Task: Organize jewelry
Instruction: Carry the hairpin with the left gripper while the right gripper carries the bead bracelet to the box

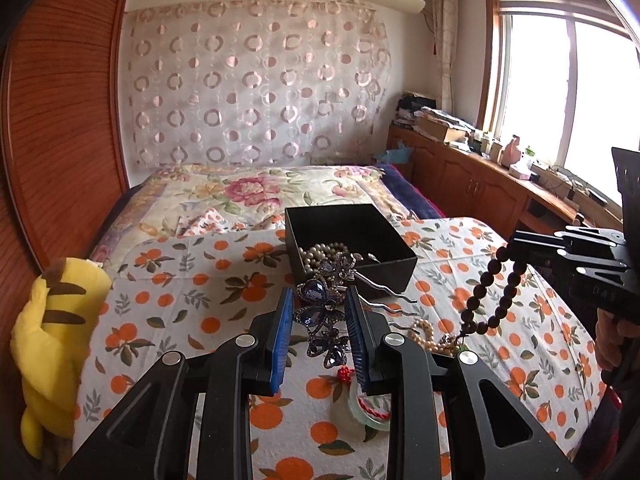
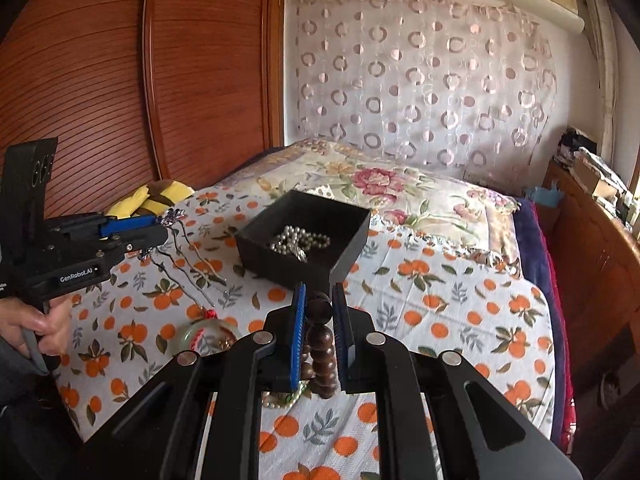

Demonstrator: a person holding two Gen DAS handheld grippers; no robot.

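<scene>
Clamped in the left gripper (image 1: 319,322): butterfly hairpins (image 1: 320,312), prongs dangling clear. Pinched in the right gripper (image 2: 319,330): dark bead bracelet (image 2: 320,344), lifted, presumably for the black box (image 2: 352,248).

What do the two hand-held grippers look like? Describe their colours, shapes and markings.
Both are black. Each left gripper and right gripper has two flat fingers lined with ribbed blue pads, on angular black link arms with triangular cut-outs and round silver pivot pins. From the side, the left one bears a white "GenRobot.AI" label on a pistol-shaped body, with an upright black plate at its back.
</scene>
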